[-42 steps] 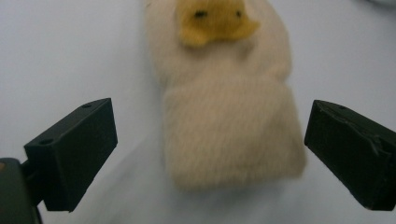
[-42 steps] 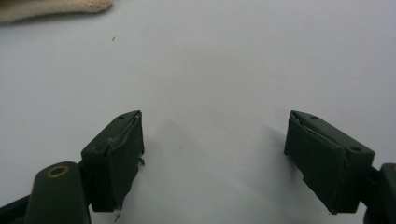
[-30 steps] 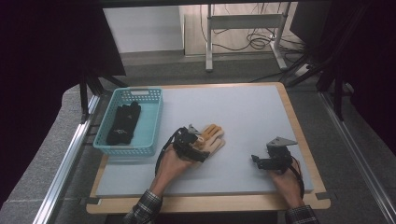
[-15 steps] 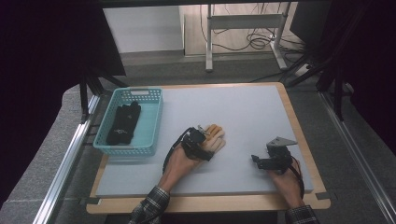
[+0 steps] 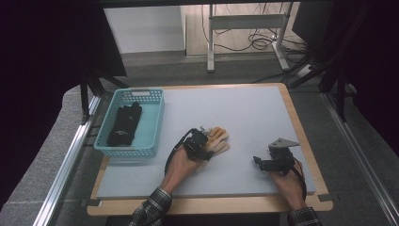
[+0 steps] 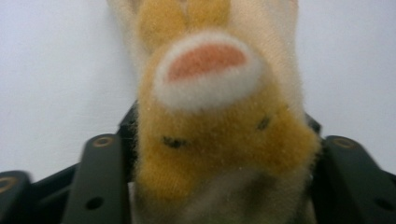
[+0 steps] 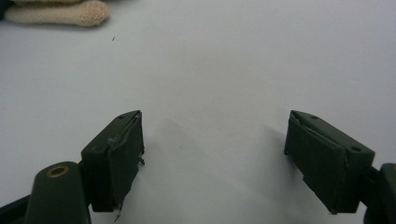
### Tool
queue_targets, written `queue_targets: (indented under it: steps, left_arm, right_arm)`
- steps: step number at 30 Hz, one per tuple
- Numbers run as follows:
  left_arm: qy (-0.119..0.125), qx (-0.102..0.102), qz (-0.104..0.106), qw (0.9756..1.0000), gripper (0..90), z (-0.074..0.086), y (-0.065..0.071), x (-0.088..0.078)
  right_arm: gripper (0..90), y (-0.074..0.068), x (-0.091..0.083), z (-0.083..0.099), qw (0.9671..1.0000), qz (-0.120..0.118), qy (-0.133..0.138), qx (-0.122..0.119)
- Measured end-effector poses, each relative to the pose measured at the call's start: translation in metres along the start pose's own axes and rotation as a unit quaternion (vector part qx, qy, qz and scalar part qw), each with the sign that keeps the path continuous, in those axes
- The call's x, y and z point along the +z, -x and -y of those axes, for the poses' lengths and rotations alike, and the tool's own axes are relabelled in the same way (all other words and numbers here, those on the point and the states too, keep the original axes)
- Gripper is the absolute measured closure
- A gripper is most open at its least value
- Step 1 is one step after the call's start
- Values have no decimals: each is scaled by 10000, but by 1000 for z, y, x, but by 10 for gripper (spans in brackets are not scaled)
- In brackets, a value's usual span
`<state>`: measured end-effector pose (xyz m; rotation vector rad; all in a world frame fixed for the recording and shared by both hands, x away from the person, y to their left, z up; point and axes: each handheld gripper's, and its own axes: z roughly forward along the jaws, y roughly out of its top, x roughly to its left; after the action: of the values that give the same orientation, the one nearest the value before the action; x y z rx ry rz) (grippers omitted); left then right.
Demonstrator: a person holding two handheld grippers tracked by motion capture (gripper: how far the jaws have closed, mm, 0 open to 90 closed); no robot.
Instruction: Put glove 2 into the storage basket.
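Observation:
A tan knitted glove point(image 5: 219, 140) with a fuzzy orange animal face point(image 6: 219, 130) lies on the pale grey mat near the middle front. My left gripper point(image 5: 202, 144) is at its cuff end. In the left gripper view its jaws have just been closing, and the left gripper point(image 6: 224, 154) pads now press the glove's sides. A black glove point(image 5: 124, 124) lies inside the teal basket point(image 5: 155, 126) at the left. My right gripper point(image 5: 261, 162) rests open on the mat at the front right, the right gripper point(image 7: 215, 154) holding nothing. A glove fingertip point(image 7: 60, 12) shows far off.
The mat point(image 5: 244, 113) covers a wooden tabletop point(image 5: 207, 206) with a raised edge. Dark curtains and metal frame rails flank the table. A white desk leg and cables point(image 5: 244, 37) stand on the floor beyond.
My left gripper has slid a little to the right onto the tan glove and its jaws have come together on it. The right gripper has kept still.

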<state>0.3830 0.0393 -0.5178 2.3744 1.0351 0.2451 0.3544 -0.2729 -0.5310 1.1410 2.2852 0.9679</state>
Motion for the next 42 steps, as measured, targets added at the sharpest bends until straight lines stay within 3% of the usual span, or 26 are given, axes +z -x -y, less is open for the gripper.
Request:
queue_targets:
  steps: [5,16,23,34,42]
  left_arm:
    - [98,-90,98,9999,536,0,-3,-4]
    - [310,-135,-6,9994,708,-7,-14,-26]
    - [404,-324,-96,9986,718,-12,-26,-41]
    - [568,-542,-476,9958,716,-24,-51,-80]
    - [702,-927,-793,9900,715,-25,-82,-114]
  right_arm:
    - [193,0,0,0,10000,-1,0,0]
    - [193,0,0,0,10000,0,0,3]
    - [193,0,0,0,10000,-1,0,4]
    - [193,0,0,0,10000,-6,2,4]
    - [193,0,0,0,10000,-6,4,4]
